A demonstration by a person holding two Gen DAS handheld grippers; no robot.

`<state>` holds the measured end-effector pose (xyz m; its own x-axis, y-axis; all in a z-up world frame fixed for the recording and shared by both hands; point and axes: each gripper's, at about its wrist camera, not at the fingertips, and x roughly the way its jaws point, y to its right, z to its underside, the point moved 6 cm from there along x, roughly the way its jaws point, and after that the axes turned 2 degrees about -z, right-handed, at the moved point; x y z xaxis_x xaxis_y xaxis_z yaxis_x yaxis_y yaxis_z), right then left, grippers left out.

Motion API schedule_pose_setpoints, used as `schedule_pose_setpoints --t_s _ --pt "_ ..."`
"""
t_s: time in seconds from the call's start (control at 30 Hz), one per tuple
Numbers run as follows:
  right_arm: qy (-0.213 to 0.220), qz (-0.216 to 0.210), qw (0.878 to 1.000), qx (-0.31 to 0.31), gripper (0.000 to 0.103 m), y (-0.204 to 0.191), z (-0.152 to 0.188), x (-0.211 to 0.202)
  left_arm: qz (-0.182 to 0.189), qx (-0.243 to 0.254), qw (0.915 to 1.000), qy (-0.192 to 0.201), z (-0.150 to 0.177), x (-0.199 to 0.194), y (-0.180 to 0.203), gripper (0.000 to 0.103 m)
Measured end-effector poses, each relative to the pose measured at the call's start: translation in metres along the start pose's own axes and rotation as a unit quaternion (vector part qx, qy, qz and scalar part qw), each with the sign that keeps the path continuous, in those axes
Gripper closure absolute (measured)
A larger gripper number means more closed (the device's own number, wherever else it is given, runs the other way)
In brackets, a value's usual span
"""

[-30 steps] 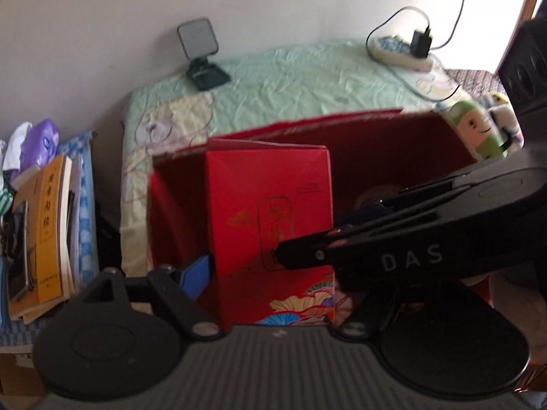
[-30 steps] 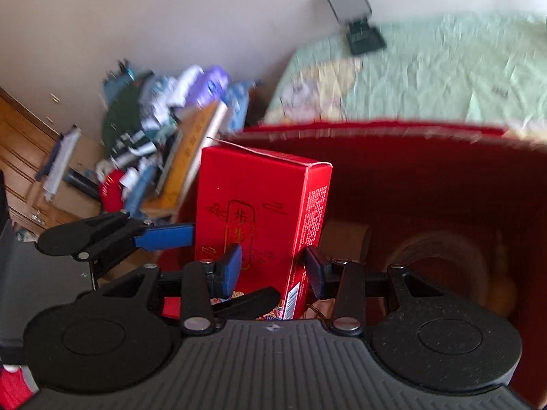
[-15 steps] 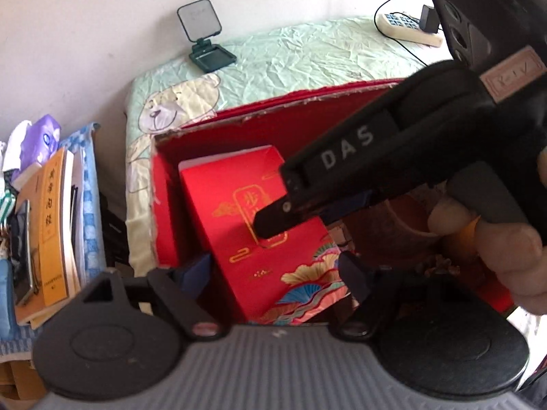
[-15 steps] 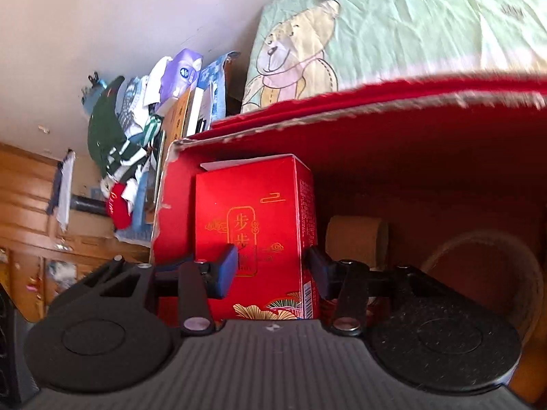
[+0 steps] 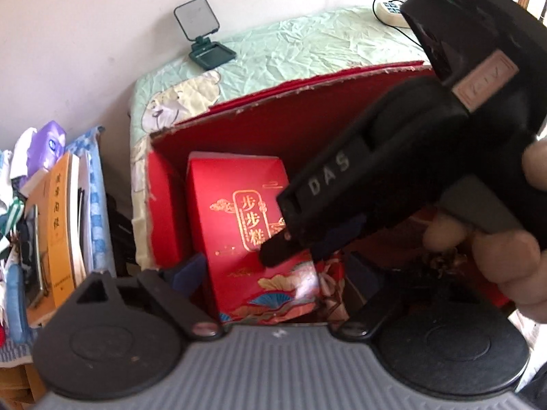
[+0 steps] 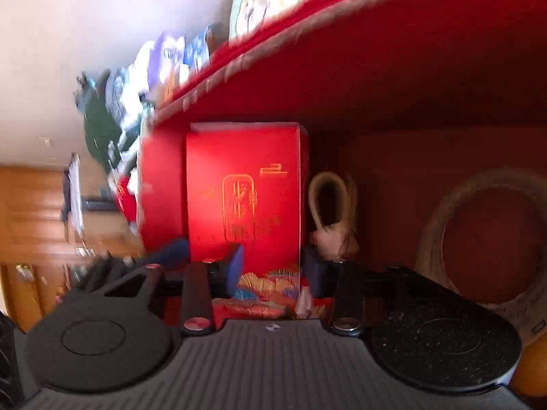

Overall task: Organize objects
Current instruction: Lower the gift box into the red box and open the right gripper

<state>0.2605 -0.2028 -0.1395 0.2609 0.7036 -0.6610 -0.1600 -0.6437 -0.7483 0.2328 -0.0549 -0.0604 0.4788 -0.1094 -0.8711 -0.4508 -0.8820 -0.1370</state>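
The red gift box (image 5: pixel 236 212) stands upright at the left end of the big red carton (image 5: pixel 307 116), close to its left wall, and the carton sits on the green bear-print cloth (image 5: pixel 307 44). I judge the step in hand to be seating that box squarely in its corner. My left claw (image 5: pixel 277 271) has just been opening and is now spread wide. The foot of the box shows between its fingers, but the pads are clear of it on both sides, so it holds nothing. My right claw (image 6: pixel 273 270) has just been closing to about half. Its gap looks narrower than the box's front face, with one pad before the face and the other at its right edge, so it grips nothing. I cannot tell whether its tips touch the card. To do this well I would keep the right claw low on the face and nudge gently, since a push high up could tip so tall a box. The left claw should stay wide as a guard. The small looped thing (image 6: pixel 328 205) just right of the box and the pale woven ring (image 6: pixel 441 239) farther right should be left undisturbed, and I must not crush the thin card.
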Motion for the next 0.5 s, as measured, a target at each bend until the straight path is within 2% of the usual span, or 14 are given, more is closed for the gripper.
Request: schedule_pose_setpoints --t_s 0.03,0.07,0.1,0.2,0.23,0.4,0.5 --pt "-0.003 0.004 1.0 -0.005 0.066 -0.001 0.001 -0.001 0.009 0.0 1.0 0.0 0.003 -0.002 -0.001 0.016" --pt "-0.007 0.014 1.0 -0.012 0.076 -0.001 0.002 -0.001 0.018 -0.002 0.9998 0.0 0.005 -0.004 -0.001 0.017" --pt "-0.009 0.028 0.999 -0.016 0.08 0.001 0.002 0.0 0.023 -0.004 0.9997 -0.003 0.006 -0.003 -0.002 0.017" --pt "-0.015 0.02 1.0 -0.001 0.091 0.01 -0.004 0.005 0.016 0.0 0.9999 -0.002 0.007 -0.001 0.001 0.017" --pt "-0.01 0.028 1.0 -0.011 0.101 0.011 -0.006 0.006 0.011 0.001 0.9999 -0.003 0.005 0.002 0.001 0.017" --pt "-0.032 0.087 0.993 -0.07 0.103 0.006 0.001 0.003 0.009 0.009 0.9999 -0.008 0.009 0.002 0.01 0.016" --pt "-0.019 0.175 0.977 -0.123 0.103 0.005 0.004 -0.009 0.04 -0.001 0.9991 -0.012 0.015 -0.002 0.012 0.018"
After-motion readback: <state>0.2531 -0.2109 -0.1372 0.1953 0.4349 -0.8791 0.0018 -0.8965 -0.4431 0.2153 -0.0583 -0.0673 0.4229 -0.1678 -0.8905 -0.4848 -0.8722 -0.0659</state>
